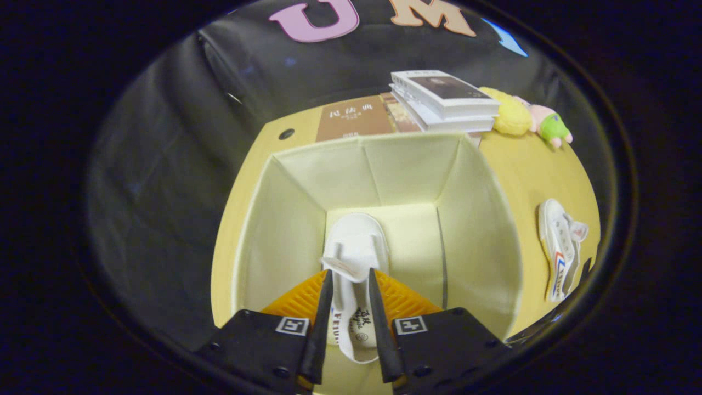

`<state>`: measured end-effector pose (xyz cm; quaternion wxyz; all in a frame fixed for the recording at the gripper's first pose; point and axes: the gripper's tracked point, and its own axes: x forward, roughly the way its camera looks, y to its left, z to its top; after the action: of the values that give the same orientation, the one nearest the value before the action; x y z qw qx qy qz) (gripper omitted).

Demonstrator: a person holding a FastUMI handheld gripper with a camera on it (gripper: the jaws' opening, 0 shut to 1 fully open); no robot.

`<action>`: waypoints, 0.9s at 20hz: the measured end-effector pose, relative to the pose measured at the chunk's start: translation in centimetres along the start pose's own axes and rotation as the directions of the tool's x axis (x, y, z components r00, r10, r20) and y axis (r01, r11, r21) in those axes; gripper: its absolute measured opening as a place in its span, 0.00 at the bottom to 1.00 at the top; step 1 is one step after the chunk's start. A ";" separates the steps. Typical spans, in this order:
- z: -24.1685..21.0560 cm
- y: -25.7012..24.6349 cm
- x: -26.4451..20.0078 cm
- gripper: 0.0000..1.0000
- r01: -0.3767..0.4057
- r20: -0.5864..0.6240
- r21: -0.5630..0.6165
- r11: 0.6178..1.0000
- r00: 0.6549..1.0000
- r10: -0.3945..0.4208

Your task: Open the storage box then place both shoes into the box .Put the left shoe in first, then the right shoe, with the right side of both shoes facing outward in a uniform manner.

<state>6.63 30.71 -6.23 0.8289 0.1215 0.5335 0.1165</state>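
An open cream fabric storage box [274,219] stands on the yellow table [532,164], and I look down into it. My gripper [350,274] hangs inside the box, shut on a white canvas shoe [354,247]. The fingers press on the shoe's collar from both sides. Its toe points toward the box's far wall, over the left part of the floor. A second white shoe [556,249] with red and blue stripes lies on its side on the table, right of the box.
Beyond the box lie a brown book [354,122] and a stack of books [444,101]. A yellow and green plush toy [529,118] rests to the right of the stack. The table has a small dark hole [286,134] at its far left.
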 end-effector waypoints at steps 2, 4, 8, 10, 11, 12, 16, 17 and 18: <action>1.3 -1.3 -2.9 0.81 0.010 0.045 -0.012 1.000 0.999 -0.010; 2.9 -4.3 -5.4 1.00 0.069 0.106 -0.028 0.997 0.992 -0.065; 5.1 -11.0 -9.4 1.00 0.192 0.200 -0.007 0.981 0.962 -0.187; 4.8 -16.9 -10.9 1.00 0.349 0.201 -0.031 0.937 0.920 -0.336; 4.3 -20.0 -11.7 1.00 0.430 0.183 -0.033 0.902 0.890 -0.417; 3.6 -22.2 -12.1 1.00 0.484 0.160 -0.016 0.875 0.865 -0.476; 0.2 -29.9 -12.7 0.99 0.580 0.064 -0.001 0.814 0.813 -0.579; -0.7 -31.9 -13.0 0.99 0.612 0.038 -0.009 0.791 0.790 -0.611; -1.4 -33.6 -13.2 0.99 0.640 0.009 -0.012 0.768 0.768 -0.640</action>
<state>2.14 -5.12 -6.45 0.8211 -0.0733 0.5402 -0.1691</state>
